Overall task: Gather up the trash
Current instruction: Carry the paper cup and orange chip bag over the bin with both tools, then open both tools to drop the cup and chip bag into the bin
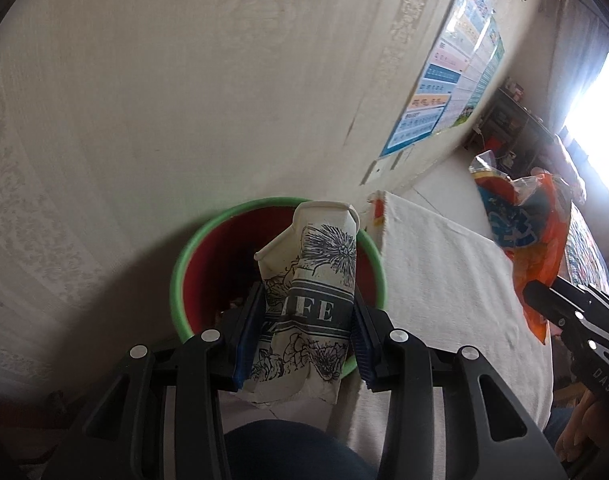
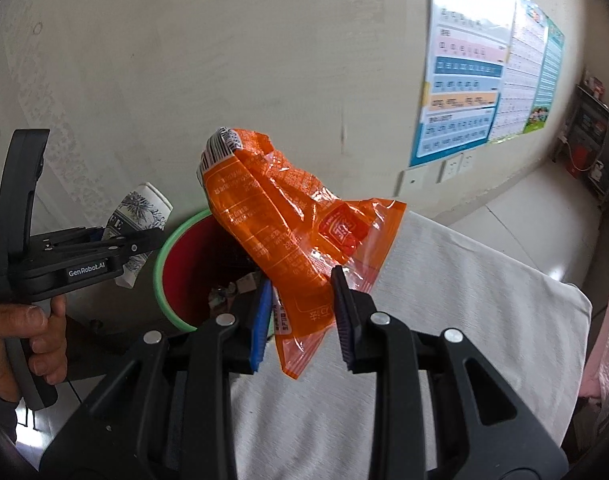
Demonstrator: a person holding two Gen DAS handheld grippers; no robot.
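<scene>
Above a red bin with a green rim (image 1: 176, 280): left gripper (image 1: 308, 312) clamped on a crushed paper cup (image 1: 308, 280) with black floral print. Just beside, over the white-clothed table (image 2: 464, 300): right gripper (image 2: 304, 308) pinching a crumpled orange snack wrapper (image 2: 280, 224). Behind, pale wall with colourful posters (image 2: 464, 80).

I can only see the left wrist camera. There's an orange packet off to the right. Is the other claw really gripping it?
Observer: Yes. The right gripper is shut on the lower part of the crumpled orange plastic wrapper.
Operator: Anything printed on it?
Observer: White text, and a black-and-white striped patch at its top end.
Operator: What's holding my claw?
Observer: A bare hand grips the handle of the left gripper, which holds the crushed white printed paper cup beside the round red bin with a green rim.
</scene>
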